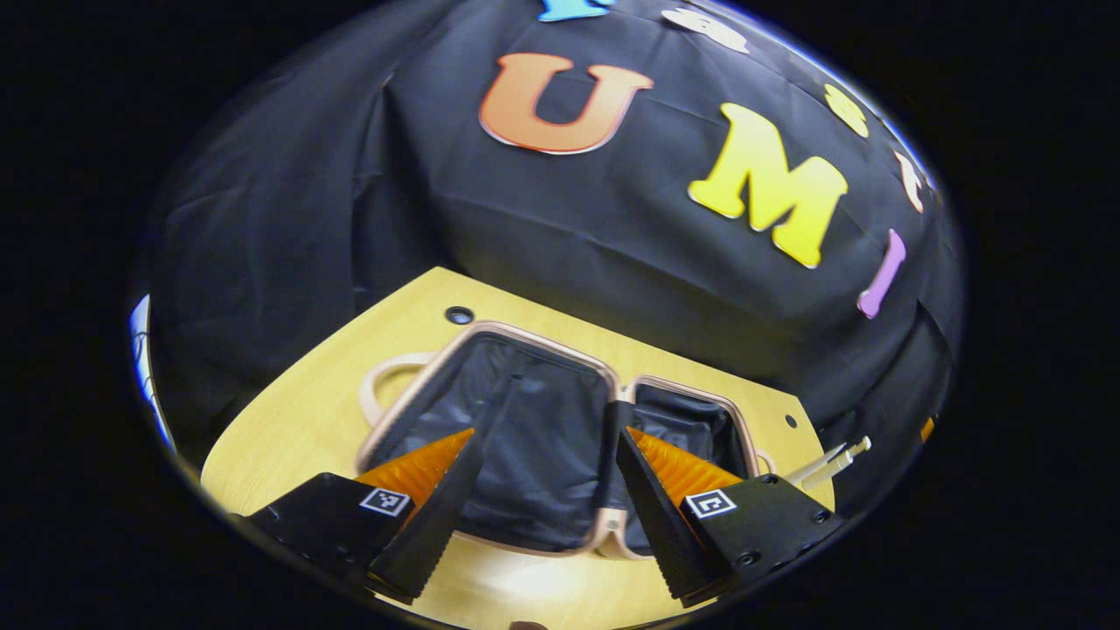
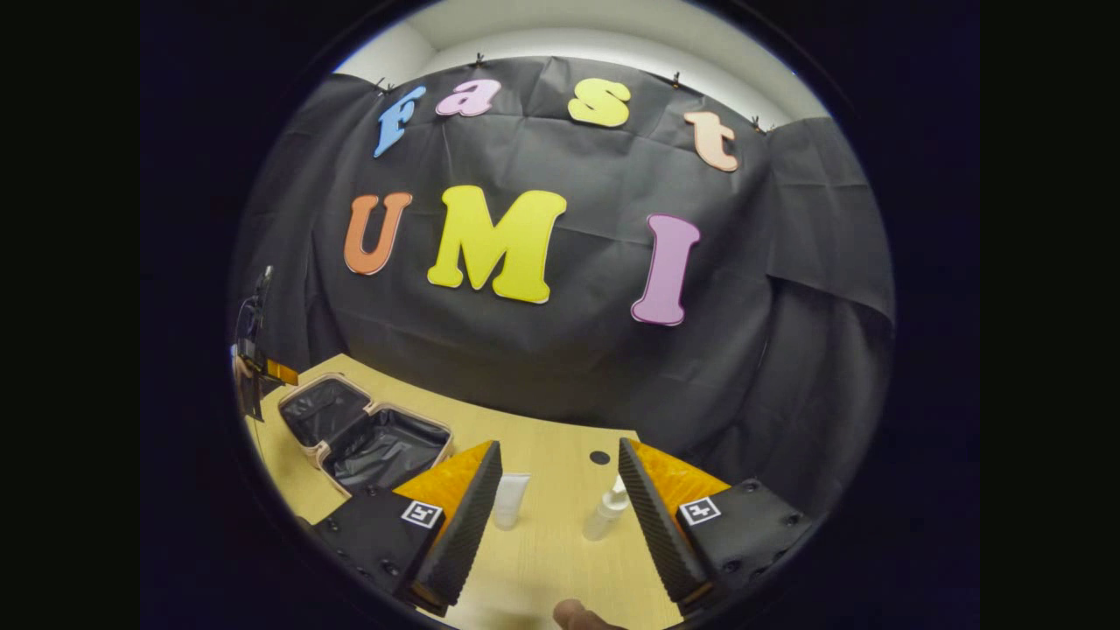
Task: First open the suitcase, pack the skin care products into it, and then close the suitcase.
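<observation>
Both views share suitcase (image 1: 534, 446), table (image 2: 542, 560).

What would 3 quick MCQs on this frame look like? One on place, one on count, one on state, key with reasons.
1. Where does the suitcase lie relative to the right gripper, in the right gripper view?
A. Ahead and to the left
B. Ahead and to the right
C. Between its fingers

2. How many skin care items lie on the table ahead of the right gripper?
A. None
B. Two
C. Five

3. What state is the suitcase in?
A. Zipped shut
B. Standing upright, closed
C. Lying open, both halves flat

Key:
1. A: the suitcase sits at the left of that view, beyond the gripper's left finger.
2. B: a white tube and a small spray bottle lie between the open fingers.
3. C: the left gripper view shows both dark-lined halves open under the open left gripper, with nothing visibly packed.
</observation>
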